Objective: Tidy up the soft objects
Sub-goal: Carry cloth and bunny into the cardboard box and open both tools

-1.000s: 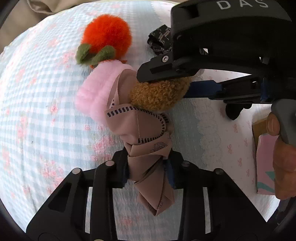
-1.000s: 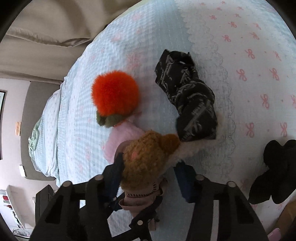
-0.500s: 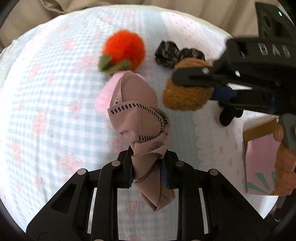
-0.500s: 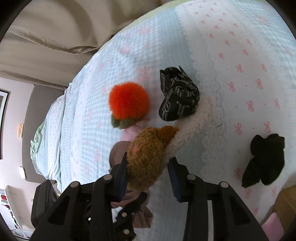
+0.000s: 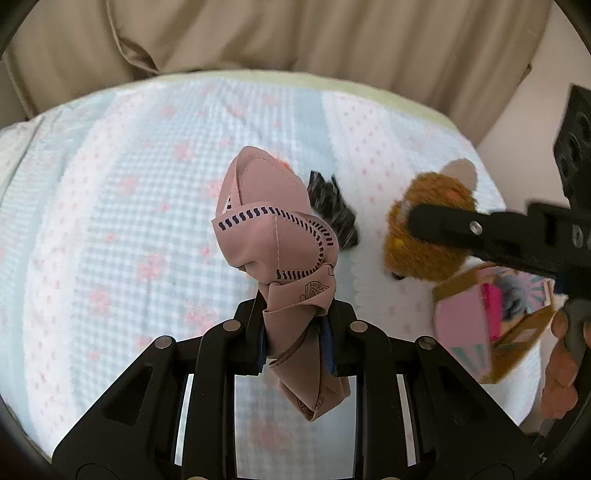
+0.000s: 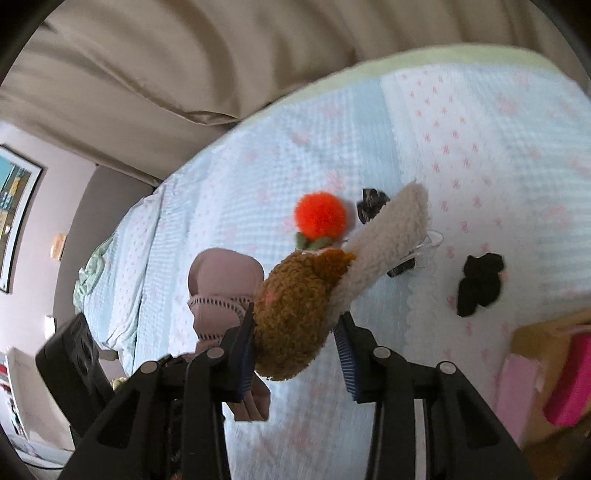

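My left gripper (image 5: 295, 343) is shut on a folded dusty-pink cloth (image 5: 275, 236) with dark stitching and holds it above the bed; the cloth also shows in the right wrist view (image 6: 221, 284). My right gripper (image 6: 297, 347) is shut on a brown and cream fuzzy sock (image 6: 295, 314), lifted off the bed; the sock also shows in the left wrist view (image 5: 428, 236). An orange pom-pom plush (image 6: 320, 216), a black patterned cloth (image 6: 373, 201) and a black sock (image 6: 480, 284) lie on the bed.
The bed has a light blue and white quilt (image 5: 110, 206) with pink bows. A cardboard box (image 5: 491, 325) with pink items stands at the right edge, also in the right wrist view (image 6: 546, 380). Beige curtains (image 5: 258, 33) hang behind the bed.
Both grippers have risen and pulled back from the bed with their items. The pom-pom and black cloth look smaller and farther. The box has come into the right wrist view.
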{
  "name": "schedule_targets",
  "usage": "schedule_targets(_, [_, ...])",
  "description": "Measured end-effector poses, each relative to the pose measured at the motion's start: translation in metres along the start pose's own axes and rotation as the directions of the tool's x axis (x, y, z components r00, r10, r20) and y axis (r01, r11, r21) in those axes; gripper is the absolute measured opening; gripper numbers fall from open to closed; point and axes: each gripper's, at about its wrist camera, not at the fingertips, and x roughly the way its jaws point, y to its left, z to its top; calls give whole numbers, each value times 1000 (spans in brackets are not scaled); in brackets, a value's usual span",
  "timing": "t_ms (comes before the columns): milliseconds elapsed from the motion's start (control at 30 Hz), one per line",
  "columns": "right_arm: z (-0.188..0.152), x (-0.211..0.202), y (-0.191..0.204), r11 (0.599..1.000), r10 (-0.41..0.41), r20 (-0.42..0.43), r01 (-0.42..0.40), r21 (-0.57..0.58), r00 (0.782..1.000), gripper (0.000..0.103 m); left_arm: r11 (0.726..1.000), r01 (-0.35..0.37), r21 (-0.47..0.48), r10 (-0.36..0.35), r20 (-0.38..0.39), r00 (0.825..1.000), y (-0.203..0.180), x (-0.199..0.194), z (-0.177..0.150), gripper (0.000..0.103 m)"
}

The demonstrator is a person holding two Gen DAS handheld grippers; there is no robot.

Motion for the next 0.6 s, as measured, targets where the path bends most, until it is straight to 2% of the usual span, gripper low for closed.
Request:
schedule_targets(300, [-34,-109,39,994,-39,80,47,-101,996,36,1000,4,-12,-4,55,999,-41,-107,9,20])
schedule_targets(467, [-57,-162,27,991,-64,111,76,-107,992,36,999,40,-7,-39,88,995,-84,-143,8,20])
schedule_targets(600, [-75,-201,0,990,-104,143,116,-79,984,36,996,84,33,-87,96,992,-136,-153,4,20])
